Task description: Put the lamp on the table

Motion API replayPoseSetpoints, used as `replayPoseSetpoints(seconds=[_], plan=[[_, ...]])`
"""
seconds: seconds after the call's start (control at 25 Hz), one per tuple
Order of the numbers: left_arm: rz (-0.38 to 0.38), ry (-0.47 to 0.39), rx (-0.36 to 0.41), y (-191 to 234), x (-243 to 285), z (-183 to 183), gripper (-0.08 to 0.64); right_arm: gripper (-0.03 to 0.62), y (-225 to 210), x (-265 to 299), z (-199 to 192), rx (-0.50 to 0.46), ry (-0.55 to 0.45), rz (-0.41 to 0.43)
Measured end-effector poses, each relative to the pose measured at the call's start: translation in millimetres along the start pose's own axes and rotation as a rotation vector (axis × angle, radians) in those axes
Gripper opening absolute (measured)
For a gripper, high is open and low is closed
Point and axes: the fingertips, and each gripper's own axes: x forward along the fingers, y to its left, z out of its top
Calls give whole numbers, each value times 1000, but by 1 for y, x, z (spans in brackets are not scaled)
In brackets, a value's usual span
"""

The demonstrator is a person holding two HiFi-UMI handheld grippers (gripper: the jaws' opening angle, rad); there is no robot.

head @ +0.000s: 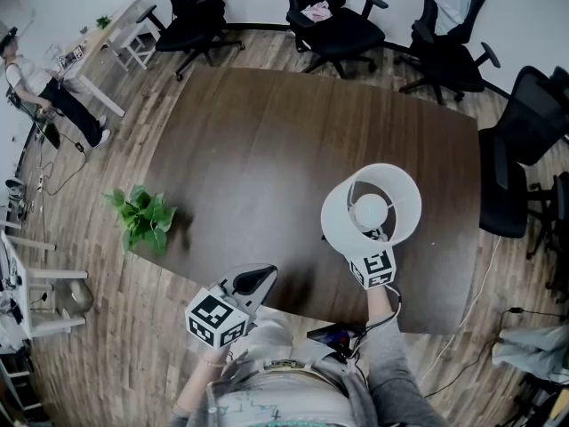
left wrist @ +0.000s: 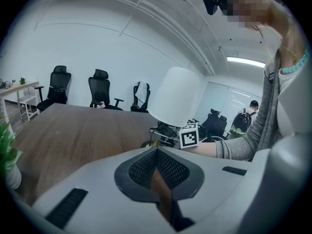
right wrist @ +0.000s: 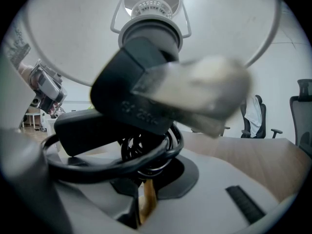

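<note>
Office meeting room: large table [head: 267, 140], swivel chairs [head: 331, 18] around.

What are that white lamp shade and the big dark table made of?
The lamp shade looks like matte white fabric or paper on a thin wire frame, whose struts show inside; which, I cannot tell. The table looks like dark wood or veneer with a low sheen: grain streaks run along its top.
</note>
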Motion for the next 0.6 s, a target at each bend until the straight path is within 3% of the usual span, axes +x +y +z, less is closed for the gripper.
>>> replayPoseSetpoints(seconds=[0.6], plan=[[-10, 8, 1, -2, 2, -2, 6, 43, 2, -10, -5, 40, -4, -9]])
